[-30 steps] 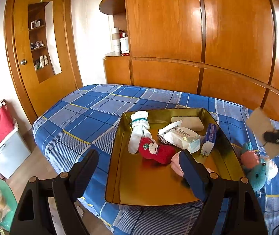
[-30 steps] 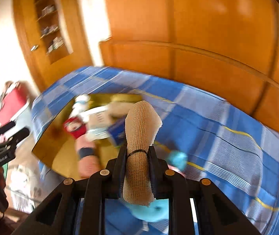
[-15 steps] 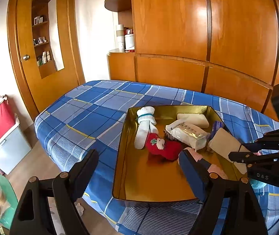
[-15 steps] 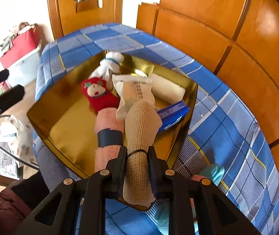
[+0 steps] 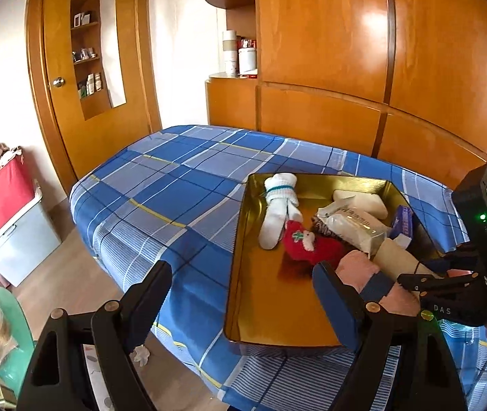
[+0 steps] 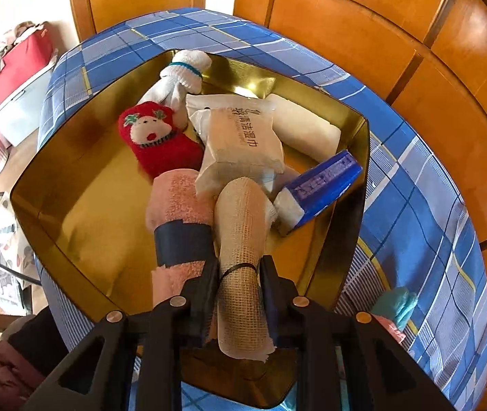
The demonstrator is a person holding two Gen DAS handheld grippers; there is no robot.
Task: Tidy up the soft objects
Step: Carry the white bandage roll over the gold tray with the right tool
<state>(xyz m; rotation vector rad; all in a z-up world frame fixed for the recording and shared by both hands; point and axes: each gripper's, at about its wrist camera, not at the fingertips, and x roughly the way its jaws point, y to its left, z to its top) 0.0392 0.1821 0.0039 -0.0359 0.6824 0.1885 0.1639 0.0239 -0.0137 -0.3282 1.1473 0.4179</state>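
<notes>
Resting gauze roll [image 6: 243, 226] in tray [image 6: 363, 157] | right gripper [image 6: 240, 274] loosening

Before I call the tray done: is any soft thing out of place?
Yes. A teal and pink plush lies on the blue plaid bedspread, outside the gold tray. The gauze roll sits between the right gripper jaws, which have just been opening.

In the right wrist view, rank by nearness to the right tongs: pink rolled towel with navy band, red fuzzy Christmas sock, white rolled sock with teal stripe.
1. Pink rolled towel with navy band: beside the right tongs, just left.
2. Red fuzzy Christmas sock: mid-tray, farther left.
3. White rolled sock with teal stripe: at the gold metal tray's far edge.
</notes>
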